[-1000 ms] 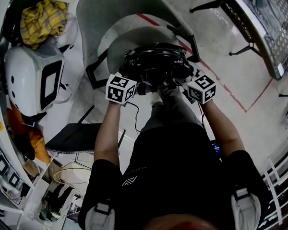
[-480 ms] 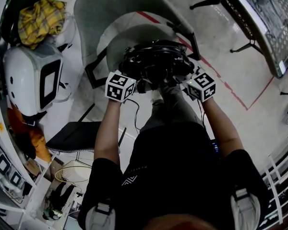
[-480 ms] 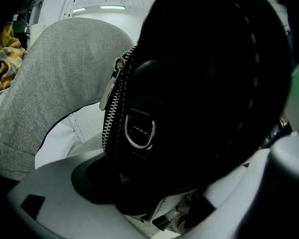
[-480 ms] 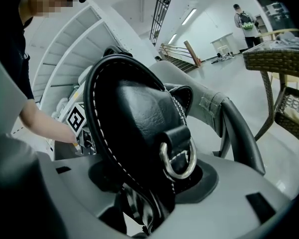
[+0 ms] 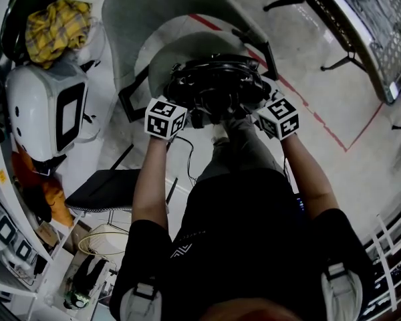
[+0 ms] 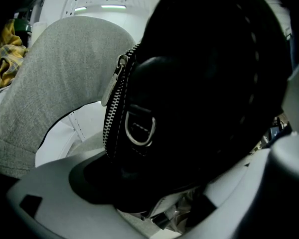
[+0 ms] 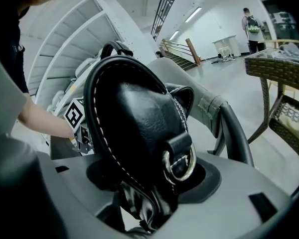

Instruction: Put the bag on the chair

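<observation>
A black leather bag (image 5: 217, 85) with white stitching and metal D-rings lies over the seat of the grey chair (image 5: 162, 57), in front of its curved back. My left gripper (image 5: 186, 111) is at the bag's left end, and my right gripper (image 5: 259, 110) at its right end. The jaws of both are opening, with the bag between them. In the left gripper view the bag (image 6: 199, 83) fills the frame beside the chair back (image 6: 55, 73). The right gripper view shows the bag's end (image 7: 134, 118), a D-ring (image 7: 182, 166) and the chair's armrest (image 7: 234, 128).
A white machine (image 5: 47, 112) and a yellow checked cloth (image 5: 53, 25) stand at the left by shelves. A black flat tray (image 5: 103, 189) lies below them. A wicker table (image 5: 381, 39) stands at the upper right. Red tape (image 5: 334, 136) marks the floor. A person (image 7: 251, 24) stands far off.
Both grippers and the bag have shifted slightly further over the chair seat. The right marker cube has turned a little.
</observation>
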`<state>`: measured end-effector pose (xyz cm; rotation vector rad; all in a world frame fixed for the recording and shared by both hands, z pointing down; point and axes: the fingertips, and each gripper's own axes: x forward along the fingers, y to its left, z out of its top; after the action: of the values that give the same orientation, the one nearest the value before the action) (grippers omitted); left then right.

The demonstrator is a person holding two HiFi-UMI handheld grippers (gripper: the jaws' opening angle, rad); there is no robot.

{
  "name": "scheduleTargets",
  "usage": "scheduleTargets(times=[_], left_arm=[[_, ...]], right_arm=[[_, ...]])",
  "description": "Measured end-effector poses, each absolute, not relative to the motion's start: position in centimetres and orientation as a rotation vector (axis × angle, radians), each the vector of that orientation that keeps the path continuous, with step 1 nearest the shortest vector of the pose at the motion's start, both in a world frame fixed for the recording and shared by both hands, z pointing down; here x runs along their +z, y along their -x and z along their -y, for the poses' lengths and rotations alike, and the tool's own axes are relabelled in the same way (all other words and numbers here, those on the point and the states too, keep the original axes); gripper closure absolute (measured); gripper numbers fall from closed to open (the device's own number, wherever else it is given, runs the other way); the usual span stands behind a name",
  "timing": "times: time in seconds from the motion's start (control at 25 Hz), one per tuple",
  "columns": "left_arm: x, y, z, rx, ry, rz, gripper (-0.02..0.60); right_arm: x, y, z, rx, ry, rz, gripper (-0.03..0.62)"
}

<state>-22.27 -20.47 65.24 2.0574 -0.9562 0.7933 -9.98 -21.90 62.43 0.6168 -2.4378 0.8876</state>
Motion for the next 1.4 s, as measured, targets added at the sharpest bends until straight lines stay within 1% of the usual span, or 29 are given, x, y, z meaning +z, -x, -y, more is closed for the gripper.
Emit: scheduleTargets(times=[0.6, 1.04, 1.4], left_arm=[[64.7, 22.5, 19.4, 0.832, -2.085, 0.906, 0.133], [63.4, 25.5, 18.1, 0.839, -2.068, 0.982, 0.135], [61.5, 24.7, 18.2, 0.75, -2.073, 1.033, 0.171]], right_arm=[[61.4, 8.7, 21.0, 0.825, -0.557, 2.382, 0.313], [60.1, 6.9, 21.6, 0.731, -0.675, 2.383, 0.313], [59.0, 6.0, 21.9, 0.696, -0.79, 2.356, 0.313]])
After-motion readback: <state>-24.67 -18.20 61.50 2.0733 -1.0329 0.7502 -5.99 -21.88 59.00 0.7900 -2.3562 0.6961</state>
